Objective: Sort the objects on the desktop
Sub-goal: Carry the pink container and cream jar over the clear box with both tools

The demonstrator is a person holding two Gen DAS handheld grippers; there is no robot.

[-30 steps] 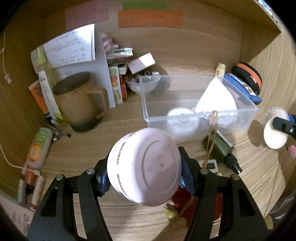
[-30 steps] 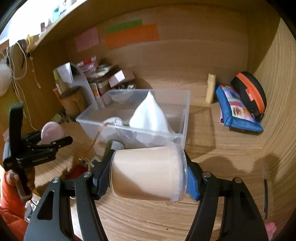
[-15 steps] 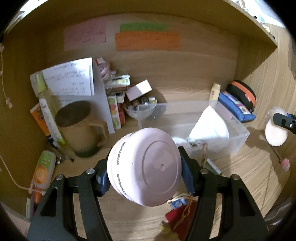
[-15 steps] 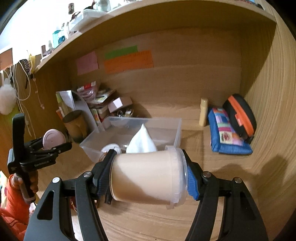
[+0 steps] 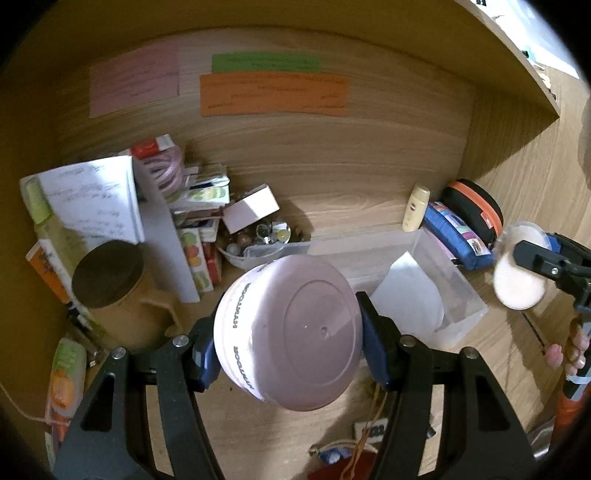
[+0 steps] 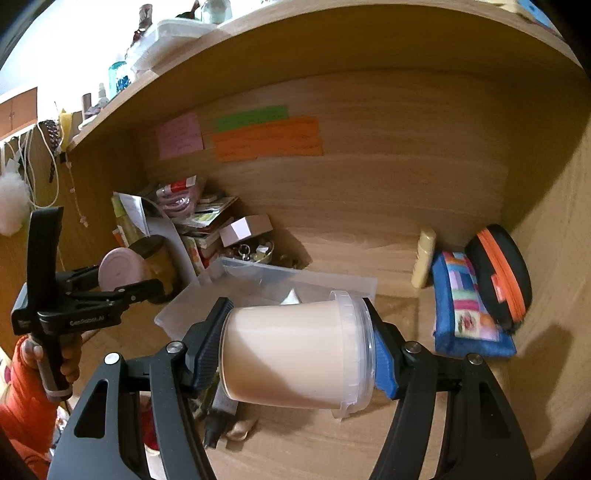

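My left gripper (image 5: 288,338) is shut on a round pink jar (image 5: 290,332), its flat end facing the camera, held in the air above the desk. My right gripper (image 6: 299,354) is shut on a cream tub with a clear lid (image 6: 295,356), lying sideways between the pads. Behind both stands a clear plastic bin (image 5: 458,291) holding a white folded cloth (image 5: 410,291). In the right wrist view the left gripper (image 6: 122,282) with the pink jar (image 6: 118,269) is at the left. In the left wrist view the right gripper (image 5: 528,264) with the cream tub (image 5: 517,280) is at the right edge.
A brown mug (image 5: 114,291), papers and small boxes (image 5: 199,221) crowd the back left corner. A blue pouch (image 6: 469,306), a black and orange case (image 6: 498,273) and a small beige bottle (image 6: 424,258) sit at the back right. A shelf (image 6: 332,33) hangs overhead. Small items (image 5: 351,443) lie below the grippers.
Both grippers have risen and tilted up with their jars still held. The bin and desk clutter have slid down in both views, and more of the back wall and shelf shows.
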